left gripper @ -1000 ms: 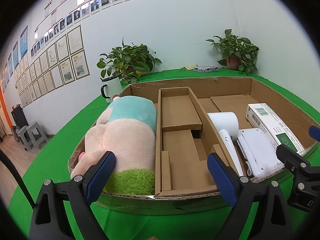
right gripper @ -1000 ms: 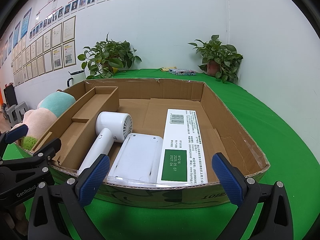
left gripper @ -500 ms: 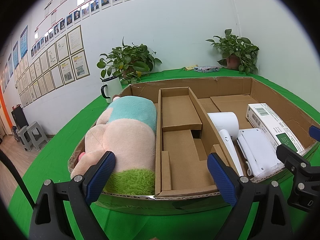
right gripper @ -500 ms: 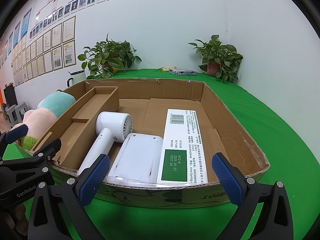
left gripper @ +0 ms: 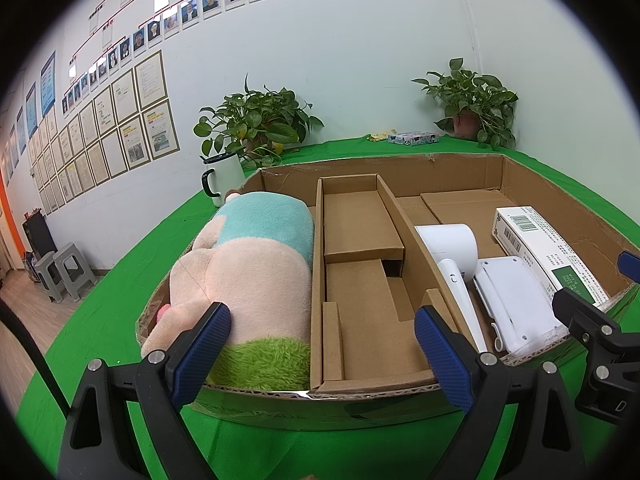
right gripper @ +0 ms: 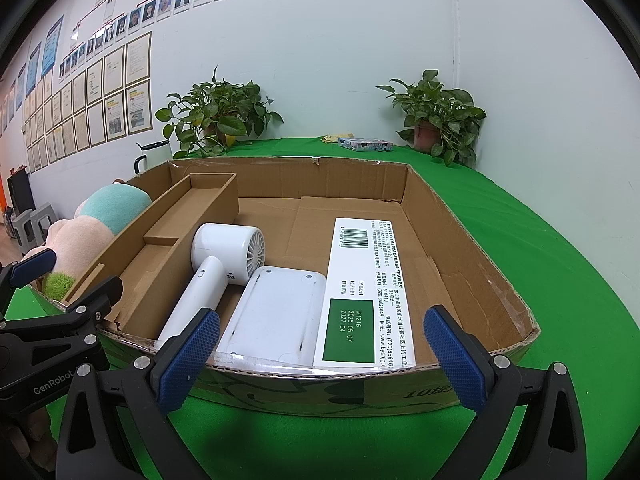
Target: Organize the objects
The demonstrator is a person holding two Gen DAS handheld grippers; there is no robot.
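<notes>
Green-covered table [left gripper: 120,280], wrapping round the whole work area.
Open cardboard box [right gripper: 472,248] on it, near edge just ahead of both grippers.
Inside, split by a tall cardboard insert [left gripper: 360,280] with stepped, unfilled compartments, running front to back.
Left compartment: plush toy [left gripper: 248,272], pink body, teal band, green fuzzy end toward the near wall, filling the slot and rising above the rim.
Right compartment, left to right: white hair dryer [right gripper: 224,264], handle toward the near wall, head lying against the insert; flat white device [right gripper: 276,312] just beside it, touching the box wall in front; long white carton [right gripper: 364,292] with barcode and green label, lying flat, touching the device's right side.
Far side of the compartment: bare cardboard floor.
Behind the box: two potted plants [left gripper: 256,124] against the wall, white mug [left gripper: 222,176] with black handle near the left one.
Left gripper [left gripper: 320,344]: jaws spread wide, nothing between the blue pads, hovering short of the near wall, lined up on the insert.
Right gripper [right gripper: 316,352]: jaws likewise wide apart, holding nothing, lined up on the device and carton.
</notes>
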